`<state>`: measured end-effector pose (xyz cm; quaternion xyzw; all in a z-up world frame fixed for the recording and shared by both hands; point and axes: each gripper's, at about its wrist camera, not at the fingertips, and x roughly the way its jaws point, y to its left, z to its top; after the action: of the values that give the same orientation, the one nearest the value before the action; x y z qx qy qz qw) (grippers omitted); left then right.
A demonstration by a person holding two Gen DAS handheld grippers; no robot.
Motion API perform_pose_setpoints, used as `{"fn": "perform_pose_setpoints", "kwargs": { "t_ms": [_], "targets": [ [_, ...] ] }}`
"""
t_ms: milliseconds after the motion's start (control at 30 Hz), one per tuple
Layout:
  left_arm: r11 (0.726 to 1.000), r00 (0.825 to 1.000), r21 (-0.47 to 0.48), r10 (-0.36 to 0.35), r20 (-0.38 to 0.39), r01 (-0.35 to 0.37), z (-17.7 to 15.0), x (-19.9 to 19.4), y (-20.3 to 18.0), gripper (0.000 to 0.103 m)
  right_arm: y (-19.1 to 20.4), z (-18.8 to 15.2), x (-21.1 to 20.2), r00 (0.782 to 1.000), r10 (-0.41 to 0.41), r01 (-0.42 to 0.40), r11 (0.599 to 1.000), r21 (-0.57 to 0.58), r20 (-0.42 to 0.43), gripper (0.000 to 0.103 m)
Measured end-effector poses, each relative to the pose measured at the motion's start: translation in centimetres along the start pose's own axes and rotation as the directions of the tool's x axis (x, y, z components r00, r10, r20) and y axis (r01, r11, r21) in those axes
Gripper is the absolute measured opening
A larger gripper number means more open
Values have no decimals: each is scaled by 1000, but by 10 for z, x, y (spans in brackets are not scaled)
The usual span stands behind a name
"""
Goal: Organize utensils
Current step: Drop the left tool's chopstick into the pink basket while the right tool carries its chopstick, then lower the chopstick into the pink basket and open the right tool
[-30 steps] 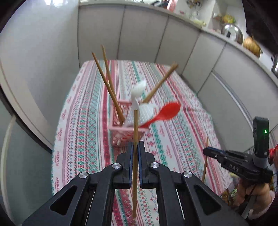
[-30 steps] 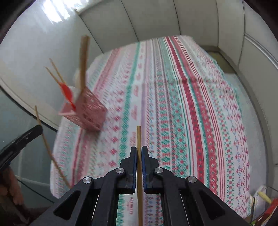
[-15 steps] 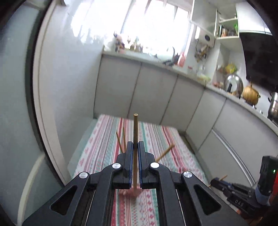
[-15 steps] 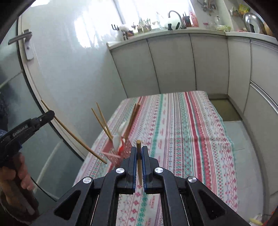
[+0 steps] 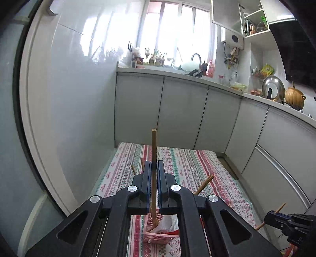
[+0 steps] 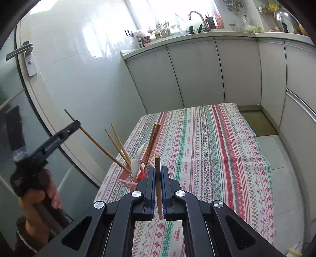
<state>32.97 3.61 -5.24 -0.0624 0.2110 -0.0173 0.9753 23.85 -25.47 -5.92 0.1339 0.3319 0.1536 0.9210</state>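
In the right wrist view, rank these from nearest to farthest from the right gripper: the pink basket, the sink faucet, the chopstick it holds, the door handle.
1. Chopstick, clamped between the right gripper pads.
2. Pink basket, just left of the gripper on the striped tablecloth.
3. Door handle, far left, beyond the table.
4. Sink faucet, on the counter at the far wall.

A striped patterned tablecloth (image 6: pixel 207 142) carries one pink utensil basket (image 6: pixel 128 180).
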Motion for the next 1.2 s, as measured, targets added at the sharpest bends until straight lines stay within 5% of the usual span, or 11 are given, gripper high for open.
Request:
{"fn": "perform_pose_setpoints", "kwargs": {
  "t_ms": [200, 400, 467, 533, 600, 700, 900, 1200],
  "targets": [
    [999, 999, 28, 35, -37, -34, -16, 27, -5, 5, -1, -2, -3, 1000, 0, 0, 1000, 1, 1, 5],
    [996, 982, -59, -73, -176, 64, -34, 61, 8, 7, -2, -4, -10, 1000, -7, 7, 1000, -2, 11, 5],
    [992, 975, -99, -100, -198, 82, -34, 62, 13, 15, -2, -3, -15, 1000, -4, 4, 1000, 1, 23, 5],
    [986, 975, -138, -123, -187, 98, -33, 55, 17, 49, 0, 0, -21, 999, -1, 1, 1000, 4, 40, 5],
    [981, 976, -165, -131, -171, 103, -32, 42, 23, 60, 1, 4, -26, 998, 4, -4, 1000, 10, 60, 5],
    [976, 971, -192, -138, -195, 100, -33, 27, 31, 60, 6, 12, -33, 996, 15, -16, 1000, 16, 92, 5],
    [991, 945, -133, -13, -326, -33, -52, 4, 49, 62, 30, 29, -41, 986, 41, -41, 999, -4, 161, 5],
    [996, 920, -84, -23, -390, -11, -64, -18, 72, 65, 64, 48, -24, 971, 75, -67, 997, -43, 229, 5]
  ]
}}
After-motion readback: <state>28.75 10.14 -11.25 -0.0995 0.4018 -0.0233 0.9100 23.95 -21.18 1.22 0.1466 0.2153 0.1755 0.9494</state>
